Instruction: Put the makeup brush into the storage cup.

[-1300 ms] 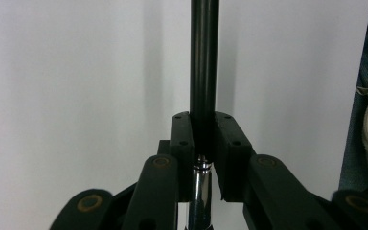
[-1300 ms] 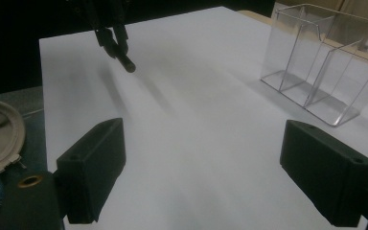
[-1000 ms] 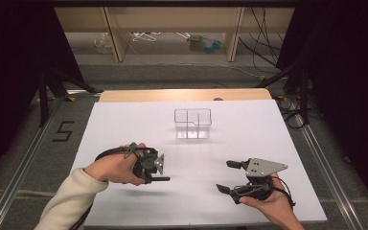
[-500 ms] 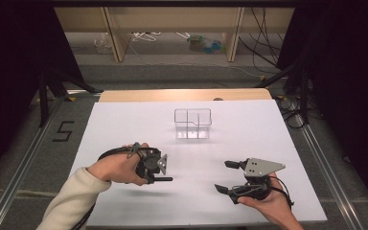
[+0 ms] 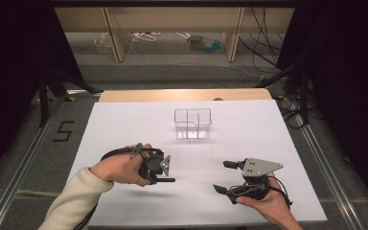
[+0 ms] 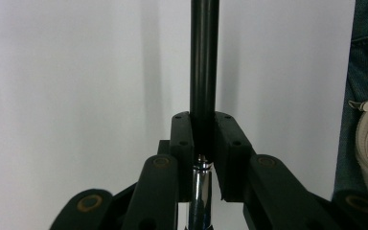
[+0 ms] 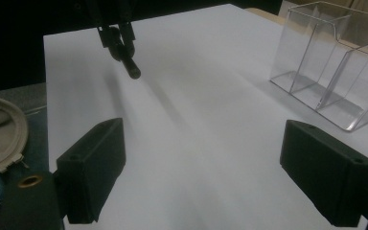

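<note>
A slim black pen (image 6: 204,57) with a chrome section near its base stands out straight from my left gripper (image 6: 203,139), whose jaws are shut on it. In the high view the left gripper (image 5: 157,178) hovers low over the white table at the near left, and the pen (image 5: 168,180) points right. My right gripper (image 5: 224,176) rests at the near right, open, with nothing between its fingers. In the right gripper view its wide-set jaws (image 7: 203,143) frame bare table, with the pen tip (image 7: 133,72) farther off.
A clear plastic organiser (image 5: 192,123) with several compartments stands mid-table, toward the far side; it shows as the clear organiser (image 7: 330,62) at the upper right. The white tabletop (image 5: 124,124) ends at a wooden strip at the back. Metal rails run along both sides.
The left hand has drifted slightly to the right with the pen still in its jaws. The right hand has not moved.
</note>
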